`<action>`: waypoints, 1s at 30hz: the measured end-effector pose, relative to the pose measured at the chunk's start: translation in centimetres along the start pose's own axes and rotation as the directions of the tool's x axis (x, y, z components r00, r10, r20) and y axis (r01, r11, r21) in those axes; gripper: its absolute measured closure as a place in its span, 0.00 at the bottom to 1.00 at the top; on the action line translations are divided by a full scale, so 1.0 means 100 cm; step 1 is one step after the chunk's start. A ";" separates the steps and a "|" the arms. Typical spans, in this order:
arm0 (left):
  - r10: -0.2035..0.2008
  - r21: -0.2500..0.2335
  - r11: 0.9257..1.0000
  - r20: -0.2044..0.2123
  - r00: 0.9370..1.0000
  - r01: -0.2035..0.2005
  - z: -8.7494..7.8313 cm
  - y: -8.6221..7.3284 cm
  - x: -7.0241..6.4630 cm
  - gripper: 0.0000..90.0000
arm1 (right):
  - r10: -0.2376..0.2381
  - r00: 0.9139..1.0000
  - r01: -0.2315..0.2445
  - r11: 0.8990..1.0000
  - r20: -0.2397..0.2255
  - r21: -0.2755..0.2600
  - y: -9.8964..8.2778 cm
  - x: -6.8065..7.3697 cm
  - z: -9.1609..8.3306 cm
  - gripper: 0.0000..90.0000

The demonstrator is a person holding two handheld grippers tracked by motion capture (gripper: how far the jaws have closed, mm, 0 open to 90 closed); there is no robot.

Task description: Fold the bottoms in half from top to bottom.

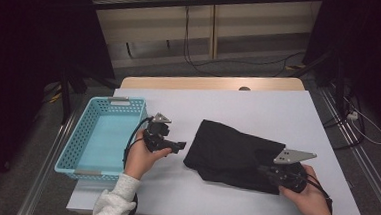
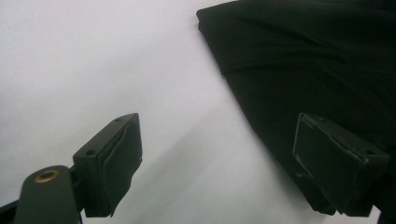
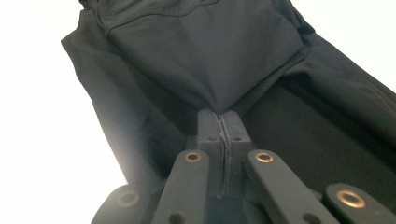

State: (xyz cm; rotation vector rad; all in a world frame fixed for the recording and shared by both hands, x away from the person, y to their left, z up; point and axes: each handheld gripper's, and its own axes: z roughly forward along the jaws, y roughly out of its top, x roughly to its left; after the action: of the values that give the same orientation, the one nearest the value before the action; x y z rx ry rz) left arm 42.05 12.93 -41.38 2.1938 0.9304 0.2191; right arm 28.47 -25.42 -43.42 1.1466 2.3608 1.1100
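You get an evenly lit white table top (image 1: 238, 105) in the high view, while everything around the table sinks into near black at both sides. The black cloth (image 1: 236, 153) on the table swallows detail; its folds barely read. In the left gripper view the table beside the cloth (image 2: 317, 70) is soft grey with a faint shadow. In the right gripper view the table beside the cloth (image 3: 201, 56) blows out to pure white glare, and the near jaws are slightly soft.
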 end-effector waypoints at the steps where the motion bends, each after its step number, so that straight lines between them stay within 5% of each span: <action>1: 0.000 -0.001 1.000 0.000 1.000 0.000 0.000 0.000 0.000 0.17 | 0.000 1.000 0.000 1.000 -0.002 0.000 -0.001 0.000 -0.001 1.00; 20: 0.005 0.007 1.000 0.004 1.000 -0.005 0.003 0.001 -0.002 0.17 | 0.003 1.000 -0.003 1.000 0.005 0.021 -0.012 -0.003 -0.010 0.99; 30: 0.018 0.013 1.000 0.001 1.000 -0.018 0.004 0.001 -0.004 0.17 | 0.001 0.999 -0.001 1.000 0.046 -0.002 -0.005 -0.010 -0.005 0.67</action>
State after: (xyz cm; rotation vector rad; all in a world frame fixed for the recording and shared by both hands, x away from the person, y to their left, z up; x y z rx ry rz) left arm 42.01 12.35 -41.54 2.2150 0.9140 0.2208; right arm 28.61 -26.61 -43.53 1.1607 2.3240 1.0739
